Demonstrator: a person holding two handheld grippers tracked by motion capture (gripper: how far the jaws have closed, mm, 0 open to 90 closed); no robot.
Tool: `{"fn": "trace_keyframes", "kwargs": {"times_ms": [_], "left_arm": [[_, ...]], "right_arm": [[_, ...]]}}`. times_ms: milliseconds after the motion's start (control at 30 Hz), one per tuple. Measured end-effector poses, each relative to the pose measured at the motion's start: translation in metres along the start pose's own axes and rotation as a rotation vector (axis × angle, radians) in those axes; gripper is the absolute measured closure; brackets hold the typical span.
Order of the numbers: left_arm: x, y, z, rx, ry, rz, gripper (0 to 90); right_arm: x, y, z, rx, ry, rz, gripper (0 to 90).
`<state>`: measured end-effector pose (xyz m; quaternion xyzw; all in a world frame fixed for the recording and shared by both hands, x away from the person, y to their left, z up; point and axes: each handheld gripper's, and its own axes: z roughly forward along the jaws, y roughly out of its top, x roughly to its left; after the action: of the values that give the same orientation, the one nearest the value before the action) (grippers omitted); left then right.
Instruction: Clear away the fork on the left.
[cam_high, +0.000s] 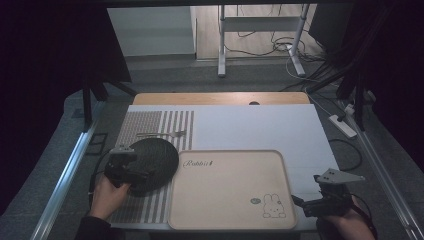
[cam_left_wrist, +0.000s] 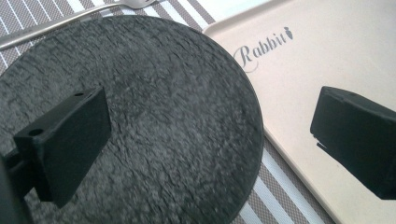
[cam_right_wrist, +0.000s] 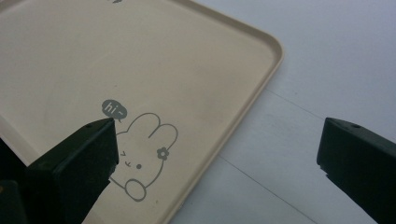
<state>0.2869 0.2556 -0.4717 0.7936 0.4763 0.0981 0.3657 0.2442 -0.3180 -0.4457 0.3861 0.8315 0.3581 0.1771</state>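
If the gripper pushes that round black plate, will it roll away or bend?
The black plate probably won't roll: it lies flat on the striped placemat. Its rough, stony-looking surface suggests it is stiff, fairly heavy and not slippery. The open left hand-held gripper straddles its edge, which looks thin and might chip.

One dark round plate (cam_high: 152, 161), one beige tray (cam_high: 225, 220), one fork (cam_high: 161, 134), one striped placemat (cam_high: 145, 122).

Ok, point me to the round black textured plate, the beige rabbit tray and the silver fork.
round black textured plate (cam_left_wrist: 177, 116), left gripper view, middle of its rough top face.
beige rabbit tray (cam_high: 230, 192), high view, bare middle of its floor.
silver fork (cam_high: 161, 134), high view, along its handle on the striped mat.
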Motion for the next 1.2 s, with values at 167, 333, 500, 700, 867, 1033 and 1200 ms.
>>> {"fn": "trace_keyframes", "kwargs": {"times_ms": [167,333,500,700,867,1033,1200], "left_arm": [[0.004,0.008,0.005,0.010,0.009,0.014,0.0],[0.012,0.017,0.012,0.010,0.005,0.010,0.0],[0.021,0.027,0.018,0.018,0.020,-0.011,0.0],[0.032,0.035,0.026,0.044,0.053,-0.039,0.0],[0.039,0.041,0.034,0.061,0.095,-0.045,0.0],[0.046,0.048,0.041,0.070,0.123,-0.055,0.0],[0.060,0.054,0.047,0.057,0.120,-0.096,0.0]], "right_arm": [[0.000,0.000,0.000,0.000,0.000,0.001,0.0],[0.000,0.000,0.000,0.001,0.000,0.000,0.0],[0.000,0.000,0.000,0.002,0.000,0.000,0.0],[0.000,0.000,0.000,0.001,0.001,0.000,0.0],[0.000,0.000,0.000,0.002,0.002,-0.001,0.0],[0.000,0.000,0.000,0.002,0.003,-0.001,0.0],[0.000,0.000,0.000,0.002,0.004,-0.002,0.0]]}}
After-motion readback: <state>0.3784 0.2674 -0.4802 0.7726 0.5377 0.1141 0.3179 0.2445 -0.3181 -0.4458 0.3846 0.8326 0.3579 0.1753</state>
